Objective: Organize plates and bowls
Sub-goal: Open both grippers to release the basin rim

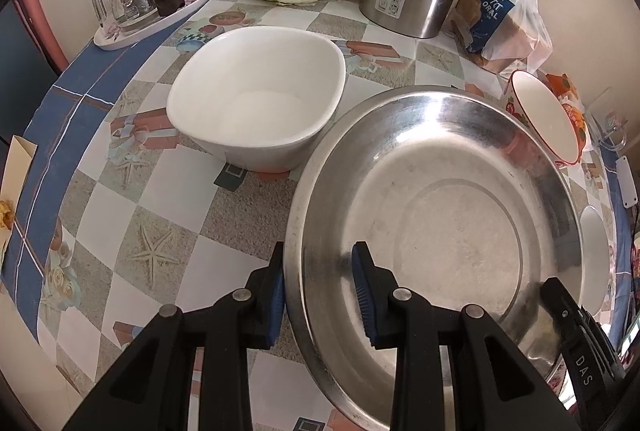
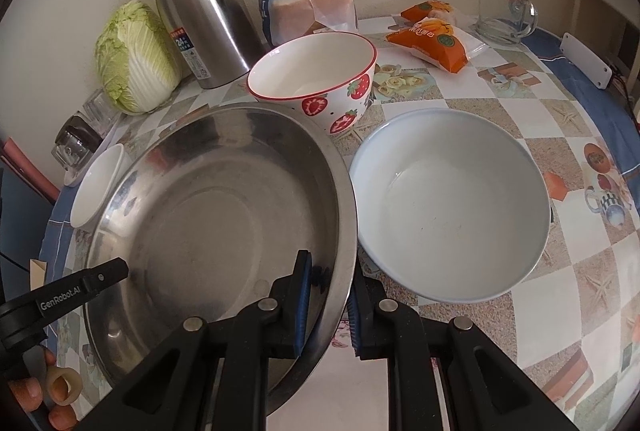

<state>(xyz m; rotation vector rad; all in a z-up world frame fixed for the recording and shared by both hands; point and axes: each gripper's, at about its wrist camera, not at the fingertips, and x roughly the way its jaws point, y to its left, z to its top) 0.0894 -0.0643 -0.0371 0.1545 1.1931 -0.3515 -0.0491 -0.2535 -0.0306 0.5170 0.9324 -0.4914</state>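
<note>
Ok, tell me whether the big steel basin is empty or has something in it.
Empty. The steel basin shows only its bare, scuffed metal bottom in both wrist views; nothing lies inside apart from a finger of each gripper reaching over the rim.

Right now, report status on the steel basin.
Left gripper and right gripper open, fingers straddling opposite rims of the steel basin. Basin empty. Strawberry bowl, white square bowl, pale round bowl crowd around it.
</note>
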